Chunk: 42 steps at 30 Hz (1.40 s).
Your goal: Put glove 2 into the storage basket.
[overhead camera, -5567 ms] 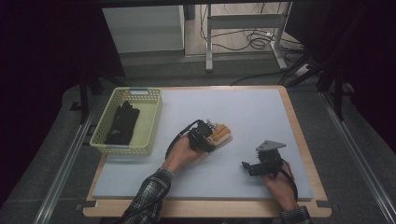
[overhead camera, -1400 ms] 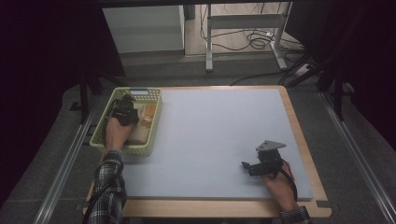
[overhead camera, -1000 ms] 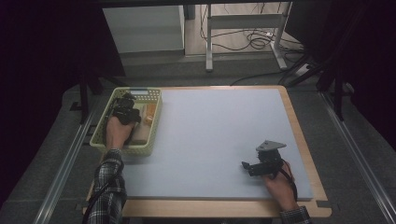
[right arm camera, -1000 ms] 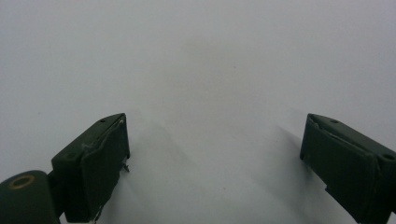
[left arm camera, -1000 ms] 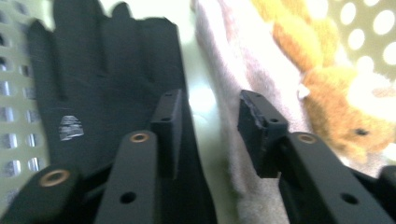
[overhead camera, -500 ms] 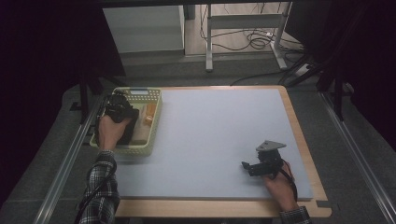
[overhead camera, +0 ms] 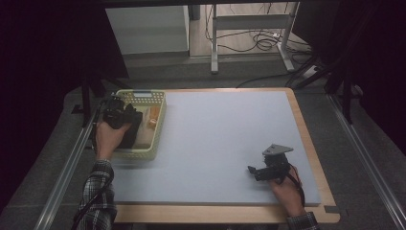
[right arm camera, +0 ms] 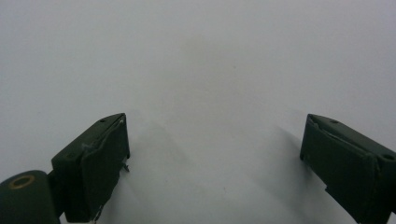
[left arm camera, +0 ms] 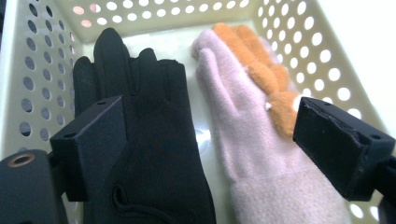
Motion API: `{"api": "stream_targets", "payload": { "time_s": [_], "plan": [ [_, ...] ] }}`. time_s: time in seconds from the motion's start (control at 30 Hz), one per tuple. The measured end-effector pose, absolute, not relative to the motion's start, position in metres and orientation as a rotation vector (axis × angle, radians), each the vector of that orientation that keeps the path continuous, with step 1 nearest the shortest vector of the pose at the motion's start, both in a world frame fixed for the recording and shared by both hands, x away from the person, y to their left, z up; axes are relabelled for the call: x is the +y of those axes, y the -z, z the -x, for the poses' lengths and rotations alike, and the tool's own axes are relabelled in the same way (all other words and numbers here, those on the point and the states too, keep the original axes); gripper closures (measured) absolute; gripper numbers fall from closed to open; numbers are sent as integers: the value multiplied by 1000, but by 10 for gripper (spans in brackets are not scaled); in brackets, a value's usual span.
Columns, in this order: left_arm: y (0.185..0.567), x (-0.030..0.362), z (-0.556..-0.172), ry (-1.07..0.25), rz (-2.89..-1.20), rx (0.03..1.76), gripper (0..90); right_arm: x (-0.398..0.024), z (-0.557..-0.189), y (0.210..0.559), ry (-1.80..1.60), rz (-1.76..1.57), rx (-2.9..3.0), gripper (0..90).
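1. In the basket (overhead camera: 158,125) at the table's (overhead camera: 225,143) left edge, the pink glove (left arm camera: 252,154) lies flat beside the black glove (left arm camera: 144,154), the two touching along their inner edges.
2. The left gripper (left arm camera: 208,140) hangs just above them; its jaws have just been opening and now stand wide, with nothing pressed between the pads.
3. The step in hand looks like the release and withdrawal, so lift straight up and clear the basket wall before swinging back toward the table.
4. Keep the jaws spread on the way out; the knit is soft and a pad edge could snag the pink cuff or the orange fingertips and drag the glove askew.
5. Watch the left jaw over the black glove: it sits close to the fabric, so rise first, then move sideways.
6. The right gripper (overhead camera: 263,170) rests on the bare table near the right edge, jaws wide and empty; leave it parked there.
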<state>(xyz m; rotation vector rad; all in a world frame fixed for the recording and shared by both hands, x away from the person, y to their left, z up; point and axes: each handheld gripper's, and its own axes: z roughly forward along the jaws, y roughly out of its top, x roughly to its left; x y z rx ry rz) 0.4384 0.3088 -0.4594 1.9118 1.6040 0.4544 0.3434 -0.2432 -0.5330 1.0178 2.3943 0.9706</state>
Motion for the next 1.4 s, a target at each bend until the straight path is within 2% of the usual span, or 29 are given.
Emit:
{"api": "stream_targets", "payload": {
  "time_s": [0.3,0.7,1.4],
  "plan": [
    [450,308,-425,-468,-1885,1537,53,-243,-343,533,-970,-1017,2394,79],
    [441,294,-408,-465,-1925,1426,33,-243,-343,533,-969,-1017,2394,80],
    [441,218,-374,-416,-2009,1128,27,-243,-343,533,-968,-1020,2394,79]
  ]
}}
